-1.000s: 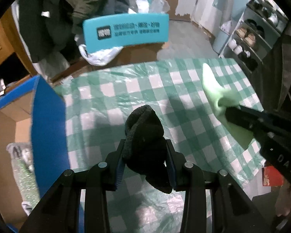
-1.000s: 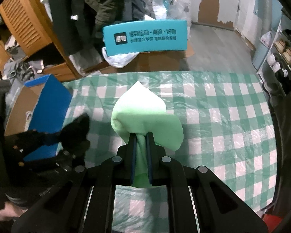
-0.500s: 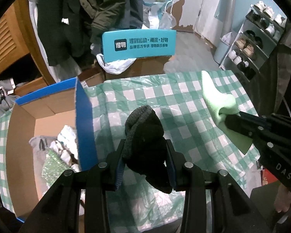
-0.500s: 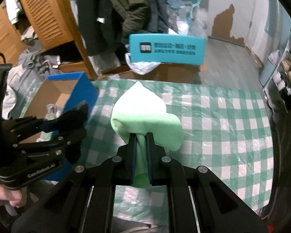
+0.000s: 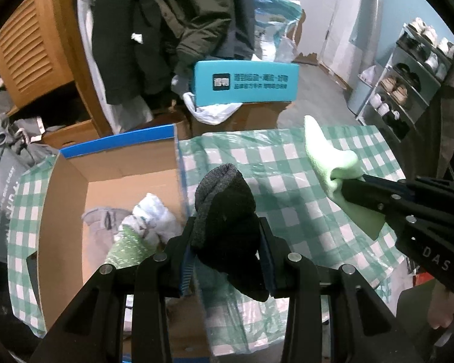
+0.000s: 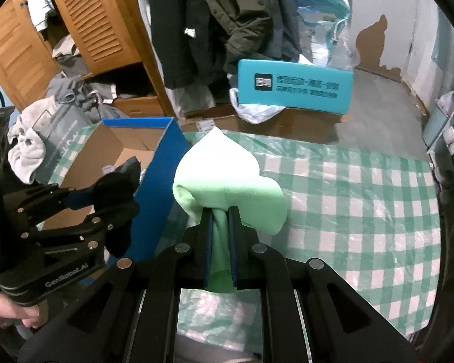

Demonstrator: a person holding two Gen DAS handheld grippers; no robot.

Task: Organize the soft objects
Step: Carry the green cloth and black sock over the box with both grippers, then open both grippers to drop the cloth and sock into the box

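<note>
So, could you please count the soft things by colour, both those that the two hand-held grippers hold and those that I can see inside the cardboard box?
Black: 1, the sock in the left hand-held gripper.
Light green: 1, the cloth in the right hand-held gripper.
White: 1, in the box, a bundle.
Grey: 1, in the box, a garment.
Green patterned: 1, in the box, a piece.
Total: 5.

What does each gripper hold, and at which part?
The left gripper pinches a black sock around its middle. The right gripper clamps a green cloth at a bunched fold.
</note>
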